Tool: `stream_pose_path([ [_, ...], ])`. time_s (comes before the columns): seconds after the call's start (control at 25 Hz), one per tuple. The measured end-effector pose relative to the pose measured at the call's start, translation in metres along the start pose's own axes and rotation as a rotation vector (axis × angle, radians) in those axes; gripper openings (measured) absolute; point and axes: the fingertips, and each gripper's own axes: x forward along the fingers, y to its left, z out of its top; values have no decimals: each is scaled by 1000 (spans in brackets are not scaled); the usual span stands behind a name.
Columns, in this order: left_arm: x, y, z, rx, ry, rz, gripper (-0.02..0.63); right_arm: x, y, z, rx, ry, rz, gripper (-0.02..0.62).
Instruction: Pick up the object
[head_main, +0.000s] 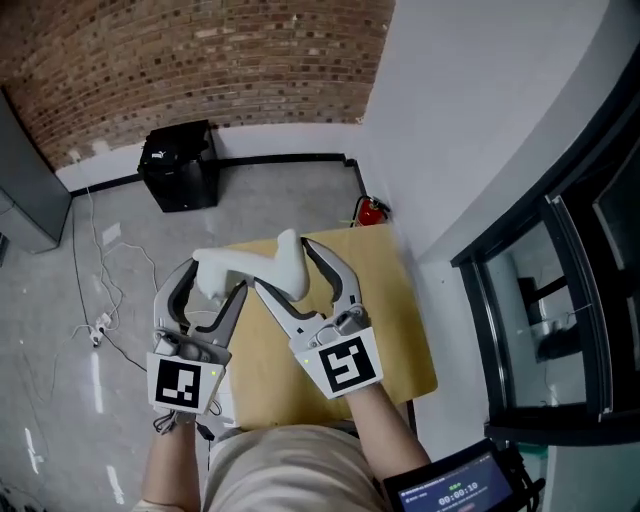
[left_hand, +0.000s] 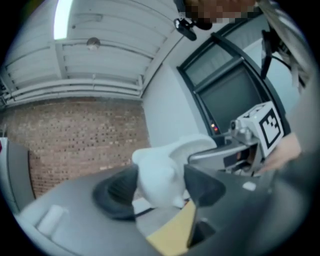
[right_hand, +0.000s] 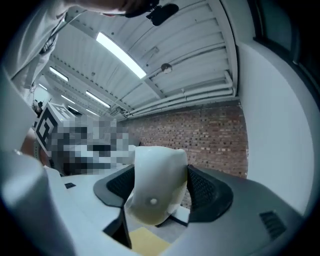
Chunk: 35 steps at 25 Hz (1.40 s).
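A white, curved, smooth-moulded object (head_main: 250, 265) hangs in the air above the yellow table (head_main: 385, 330), held between both grippers. My left gripper (head_main: 215, 280) is shut on its broad left end, and in the left gripper view the black pads (left_hand: 117, 189) press on either side of the white object (left_hand: 157, 177). My right gripper (head_main: 290, 268) is shut on the upturned right end. The right gripper view shows that rounded white end (right_hand: 157, 185) clamped between the ribbed pads (right_hand: 202, 187). The right gripper's marker cube (left_hand: 262, 127) shows at the far side of the left gripper view.
A black box (head_main: 180, 165) stands on the grey floor by the brick wall. A red fire extinguisher (head_main: 372, 210) sits behind the table's far corner. Cables and a power strip (head_main: 100, 325) lie at the left. A dark-framed glass door (head_main: 560, 300) is at the right.
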Motion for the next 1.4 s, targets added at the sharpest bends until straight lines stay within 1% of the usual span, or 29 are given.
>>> stream_pose_path([
  [0.2, -2, -5, 16, 71, -41, -15, 278, -9, -6, 9, 17, -58, -48, 322],
  [0.36, -7, -7, 24, 55, -61, -21, 270, -16, -6, 16, -12, -78, -75, 322],
  [0.56, -10, -5, 29, 75, -79, -17, 267, -16, -5, 20, -16, -82, -93, 321],
  [0.68, -7, -5, 31, 54, -110, -16, 264, -18, -6, 19, -13, -79, -102, 321],
  [0.84, -1, -8, 21, 23, -91, -29, 264, -18, -7, 10, -25, -67, -109, 321],
  [0.96, -2, -9, 23, 39, -99, -37, 264, -21, -7, 10, -3, -79, -120, 321],
  [1.24, -3, -8, 34, 46, -133, -39, 264, -24, -9, 21, -22, -118, -141, 321],
  [1.4, -3, -8, 35, 57, -133, -43, 264, -24, -10, 22, -22, -123, -146, 321],
])
